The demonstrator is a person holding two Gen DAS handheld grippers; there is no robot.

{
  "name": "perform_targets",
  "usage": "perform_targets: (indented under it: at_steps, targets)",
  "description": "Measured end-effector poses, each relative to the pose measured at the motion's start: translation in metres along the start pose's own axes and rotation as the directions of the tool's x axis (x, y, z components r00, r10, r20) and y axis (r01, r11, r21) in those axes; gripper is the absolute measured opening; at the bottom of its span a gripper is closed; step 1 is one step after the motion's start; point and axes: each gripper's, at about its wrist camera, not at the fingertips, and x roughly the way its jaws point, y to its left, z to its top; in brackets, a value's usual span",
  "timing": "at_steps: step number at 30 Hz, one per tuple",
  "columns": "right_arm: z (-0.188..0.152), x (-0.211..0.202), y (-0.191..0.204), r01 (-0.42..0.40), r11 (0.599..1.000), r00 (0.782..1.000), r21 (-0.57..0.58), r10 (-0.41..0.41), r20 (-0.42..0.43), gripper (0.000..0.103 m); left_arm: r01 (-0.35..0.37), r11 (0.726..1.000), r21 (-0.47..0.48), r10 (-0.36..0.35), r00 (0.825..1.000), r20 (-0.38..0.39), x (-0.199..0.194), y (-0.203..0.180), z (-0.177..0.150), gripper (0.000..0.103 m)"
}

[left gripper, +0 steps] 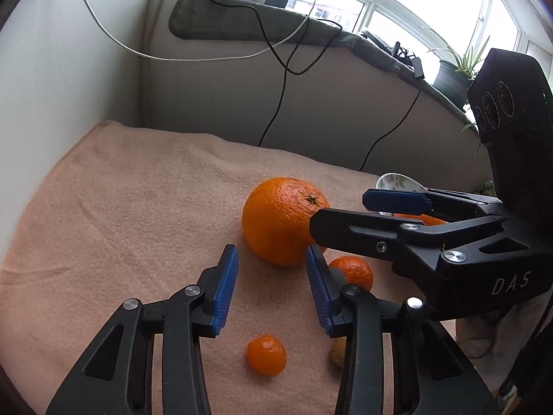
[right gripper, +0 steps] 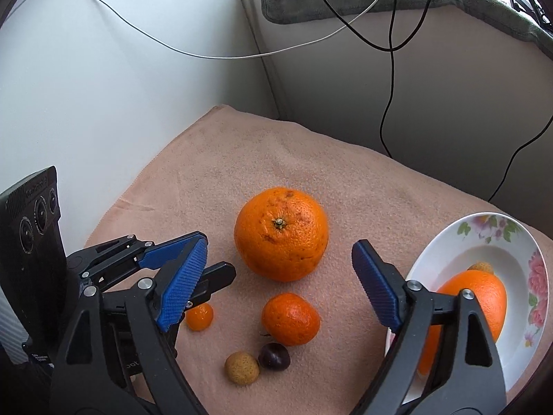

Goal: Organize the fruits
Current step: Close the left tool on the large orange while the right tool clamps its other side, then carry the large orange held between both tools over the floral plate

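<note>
Between the spread, empty jaws of the right gripper (right gripper: pixel 280 283), the tangerine (right gripper: pixel 290 318) is lying nearest on the pink towel (right gripper: pixel 207 159), with the large orange (right gripper: pixel 280 233) sitting just beyond it along the same line, so this hand looks better placed for the next pick. Beside them the left gripper (left gripper: pixel 273 287) is hanging part open and gripping nothing, above a small kumquat (left gripper: pixel 266 354) that is resting apart from the rest. Off to the right the flowered bowl (right gripper: pixel 501 228) is already holding one orange (right gripper: pixel 473 294), while a dark cherry (right gripper: pixel 274 356) and a tan lychee (right gripper: pixel 242 368) are lying loose nearby, clear of the reach.
</note>
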Motion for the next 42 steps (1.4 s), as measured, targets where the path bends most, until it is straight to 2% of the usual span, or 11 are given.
perform_targets:
  at_steps: [2, 3, 12, 20, 24, 26, 42]
  targets:
    - [0.003, 0.005, 0.000, -0.001, 1.000, 1.000, 0.000, 0.001, -0.010, 0.088, -0.002, 1.000, -0.005, 0.002, 1.000, 0.001, 0.002, 0.000, 0.001, 0.063]
    - [0.004, 0.008, 0.000, 0.001, 1.000, 1.000, -0.002, -0.001, -0.017, 0.088, 0.002, 1.000, -0.008, -0.002, 1.000, -0.001, 0.003, 0.001, 0.002, 0.064]
    - [0.010, 0.030, 0.011, 0.010, 0.997, 0.998, -0.074, -0.014, -0.061, 0.088, 0.039, 0.999, -0.030, -0.040, 0.999, -0.021, 0.015, 0.000, 0.005, 0.064]
    - [0.012, 0.041, 0.009, -0.014, 0.998, 0.996, -0.055, 0.009, -0.087, 0.087, 0.083, 0.995, -0.064, -0.085, 0.996, -0.038, 0.023, 0.003, 0.005, 0.063]
    - [0.013, 0.043, 0.007, -0.008, 0.999, 0.996, -0.050, 0.003, -0.094, 0.082, 0.085, 0.995, -0.060, -0.088, 0.995, -0.043, 0.024, 0.001, 0.005, 0.059]
    - [0.013, 0.045, 0.004, 0.006, 0.999, 0.995, -0.048, -0.011, -0.103, 0.076, 0.075, 0.996, -0.048, -0.077, 0.996, -0.047, 0.024, -0.001, 0.004, 0.058]
    - [0.007, 0.033, 0.000, -0.003, 1.000, 0.998, -0.004, 0.003, -0.062, 0.074, 0.033, 0.999, -0.004, -0.033, 0.999, -0.016, 0.013, -0.013, 0.004, 0.053]
